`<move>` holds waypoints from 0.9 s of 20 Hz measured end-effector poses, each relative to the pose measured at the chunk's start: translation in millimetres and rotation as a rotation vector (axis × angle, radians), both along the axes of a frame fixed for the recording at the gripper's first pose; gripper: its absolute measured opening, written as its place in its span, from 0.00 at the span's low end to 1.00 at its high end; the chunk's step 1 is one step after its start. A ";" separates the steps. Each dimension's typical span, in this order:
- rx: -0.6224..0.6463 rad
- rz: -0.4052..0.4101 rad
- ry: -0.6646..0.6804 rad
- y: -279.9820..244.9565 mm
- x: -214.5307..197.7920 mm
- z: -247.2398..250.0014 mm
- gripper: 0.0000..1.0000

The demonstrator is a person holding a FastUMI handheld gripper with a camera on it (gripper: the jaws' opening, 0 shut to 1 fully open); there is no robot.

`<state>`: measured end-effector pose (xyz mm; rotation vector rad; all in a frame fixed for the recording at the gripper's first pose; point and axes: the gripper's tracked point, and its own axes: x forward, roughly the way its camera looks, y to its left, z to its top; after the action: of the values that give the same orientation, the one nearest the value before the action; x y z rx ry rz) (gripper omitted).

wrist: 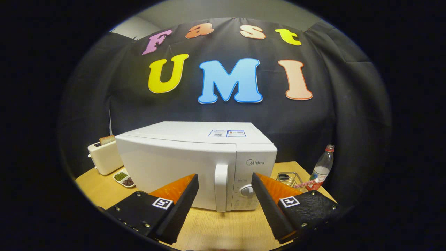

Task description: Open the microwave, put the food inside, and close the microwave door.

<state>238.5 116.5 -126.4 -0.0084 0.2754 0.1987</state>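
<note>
A white microwave (pixel 181 164) stands on the wooden table (pixel 223 226), its door shut. The vertical door handle (pixel 221 186) lies straight ahead, between the lines of my two fingers and a short way beyond them. A round dial (pixel 247 190) sits on the control panel to the right of the handle. My gripper (pixel 224 181) is open with nothing between its fingers, hovering above the table in front of the microwave. I cannot tell which item is the food for the microwave.
A cream toaster (pixel 104 157) with a bread slice (pixel 106 139) stands left of the microwave. In front of it lies a small white dish (pixel 124 179) with green and dark bits. Right of the microwave are a wire rack (pixel 291 178) and a plastic bottle (pixel 322 167).
</note>
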 end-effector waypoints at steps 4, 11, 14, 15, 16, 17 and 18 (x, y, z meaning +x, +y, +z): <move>-0.002 0.007 0.058 2.7 12.7 -24.6 0.96; -0.031 0.025 0.107 11.0 27.5 -47.8 0.55; -0.055 0.020 0.104 18.0 32.2 -49.4 0.31; -0.059 0.013 0.112 17.8 28.9 -48.9 0.32; -0.046 0.015 0.115 17.3 31.4 -48.2 0.27; -0.027 0.014 0.130 15.4 27.6 -49.5 0.25; -0.024 0.025 0.139 17.9 29.3 -51.6 0.19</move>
<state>267.8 134.4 -178.0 -0.0220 0.4160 0.2208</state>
